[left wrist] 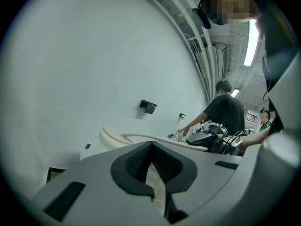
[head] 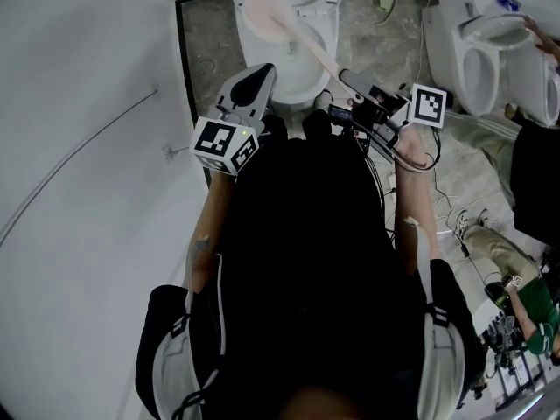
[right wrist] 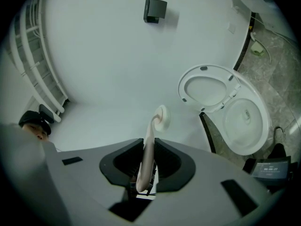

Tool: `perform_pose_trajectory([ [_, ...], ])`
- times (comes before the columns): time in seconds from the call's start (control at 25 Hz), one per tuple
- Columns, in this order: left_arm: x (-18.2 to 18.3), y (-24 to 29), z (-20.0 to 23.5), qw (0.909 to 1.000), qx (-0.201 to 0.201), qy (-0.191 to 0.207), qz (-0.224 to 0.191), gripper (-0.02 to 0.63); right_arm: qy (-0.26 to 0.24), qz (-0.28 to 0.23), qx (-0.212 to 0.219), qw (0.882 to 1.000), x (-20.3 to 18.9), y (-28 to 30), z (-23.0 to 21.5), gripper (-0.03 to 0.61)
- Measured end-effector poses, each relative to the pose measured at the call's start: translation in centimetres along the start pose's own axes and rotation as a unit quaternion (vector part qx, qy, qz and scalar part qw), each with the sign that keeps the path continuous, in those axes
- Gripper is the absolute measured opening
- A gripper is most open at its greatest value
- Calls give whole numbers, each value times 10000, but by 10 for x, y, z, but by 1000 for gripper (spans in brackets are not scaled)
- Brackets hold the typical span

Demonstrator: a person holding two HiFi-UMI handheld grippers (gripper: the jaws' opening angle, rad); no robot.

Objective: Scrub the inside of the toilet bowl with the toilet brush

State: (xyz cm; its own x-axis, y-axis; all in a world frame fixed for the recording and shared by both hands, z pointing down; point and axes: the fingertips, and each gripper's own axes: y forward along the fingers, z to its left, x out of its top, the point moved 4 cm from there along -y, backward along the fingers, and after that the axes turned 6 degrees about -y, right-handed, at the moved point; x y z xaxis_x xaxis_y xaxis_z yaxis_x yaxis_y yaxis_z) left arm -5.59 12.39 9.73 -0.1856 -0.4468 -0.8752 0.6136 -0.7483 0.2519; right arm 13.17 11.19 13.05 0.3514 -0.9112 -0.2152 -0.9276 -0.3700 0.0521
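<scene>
Clamping toilet brush (right wrist: 150, 142) handle: right gripper (right wrist: 148, 164) fingers (right wrist: 169, 166), one pad each side, handle running forward between them. Brush head over left side of toilet bowl (head: 325, 20) in head view. Left gripper (left wrist: 151, 171) fingers together, empty.

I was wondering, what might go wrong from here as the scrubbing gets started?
The right gripper clamps the toilet brush far back on its thin handle, so scrubbing pressure may twist it in the jaws. The brush head seems to hang over the toilet rim, not in the bowl, so it might drip outside.
</scene>
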Motion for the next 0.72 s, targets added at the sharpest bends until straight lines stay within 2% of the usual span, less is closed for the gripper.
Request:
perform_pose_trajectory([
  [0.72,-3,1,1,10000,-14,-35,42,11,-44,-26,27,10000,1,-1,0,80],
])
